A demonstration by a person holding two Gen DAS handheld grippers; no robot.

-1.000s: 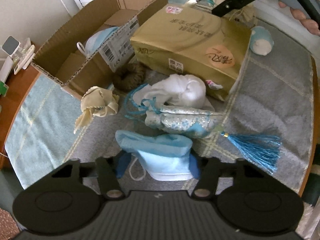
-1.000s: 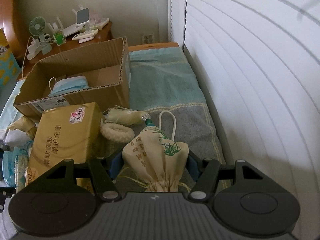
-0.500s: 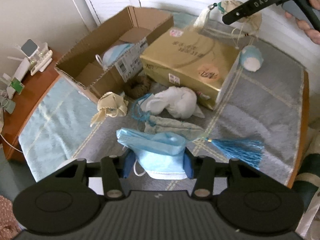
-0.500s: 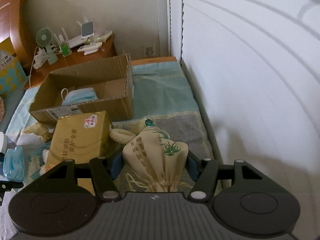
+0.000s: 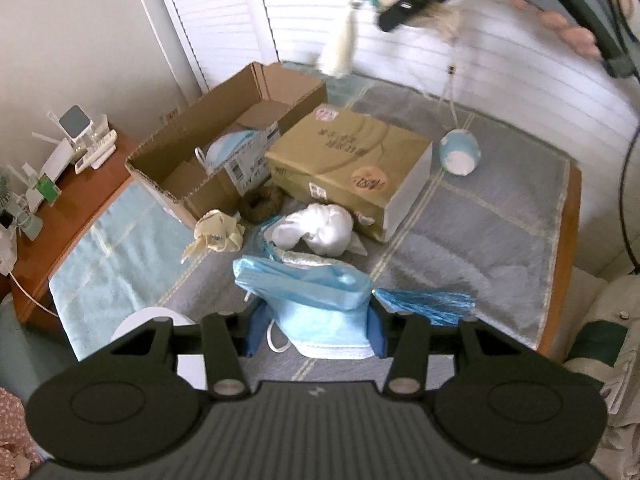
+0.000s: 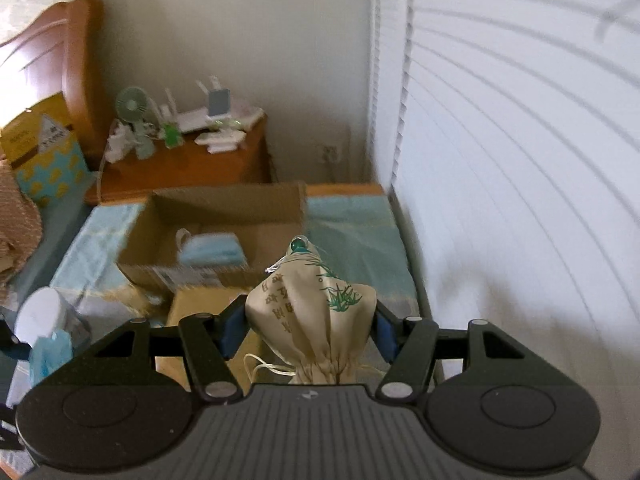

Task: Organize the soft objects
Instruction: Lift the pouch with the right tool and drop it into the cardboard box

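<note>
The bed surface (image 5: 492, 240), covered in grey and pale-blue towelling, is filling the middle of the left wrist view. An open cardboard box (image 5: 188, 168) is sitting at upper left of centre, with a blue face mask (image 5: 228, 148) lying inside it. A gold carton (image 5: 352, 164) is standing just to the right of the box, touching it.

Below the carton a white bundled cloth (image 5: 320, 228) is lying; a cream crumpled cloth (image 5: 218, 234) is resting to its left, near the box corner, and a brown scrunchie (image 5: 262, 204) is sitting between box and carton. A pale-blue round toy (image 5: 460, 152) is lying right of the carton. A blue tassel (image 5: 428, 304) is showing at lower right of centre.

The left gripper (image 5: 316, 332) is clamping a stack of blue masks (image 5: 312, 300) between its blue pads, having just been closing on it, partly open.

The right gripper (image 6: 310, 332) is squeezing a cream drawstring pouch (image 6: 312, 312), its jaws standing moderately wide around it at lower centre. In the left wrist view that pouch's white tassel (image 5: 340, 48) is dangling at upper centre.
</note>
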